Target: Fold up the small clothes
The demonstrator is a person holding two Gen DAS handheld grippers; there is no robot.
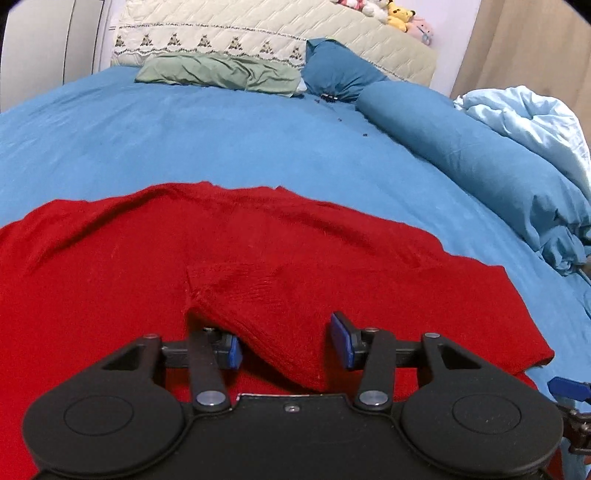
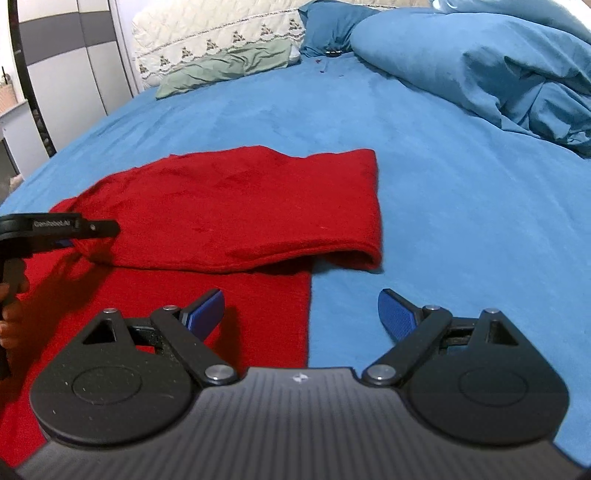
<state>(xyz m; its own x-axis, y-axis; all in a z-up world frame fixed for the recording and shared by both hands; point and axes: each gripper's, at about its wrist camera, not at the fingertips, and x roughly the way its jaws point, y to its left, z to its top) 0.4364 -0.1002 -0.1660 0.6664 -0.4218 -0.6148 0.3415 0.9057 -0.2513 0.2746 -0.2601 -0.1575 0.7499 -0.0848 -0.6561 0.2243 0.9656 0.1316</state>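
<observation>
We look across a bed covered by a blue sheet (image 2: 461, 206), with a green pillow (image 1: 221, 72) and a dark blue pillow (image 1: 338, 70) at its head edge, against a quilted cream headboard (image 1: 236, 26). A rumpled blue duvet (image 2: 491, 55) is heaped along the bed's right edge. The red garment (image 2: 236, 206) lies spread on the near part of the sheet, its right portion turned over on itself so that a folded band runs across it (the band's end overhangs the lower layer onto bare sheet). Our left gripper (image 1: 291, 345) sits low over the red knit with its jaws parted, and a raised ridge of fabric runs between the blue pads without being pinched. Our right gripper (image 2: 301, 314) hovers wide open over the garment's right edge, holding nothing.
</observation>
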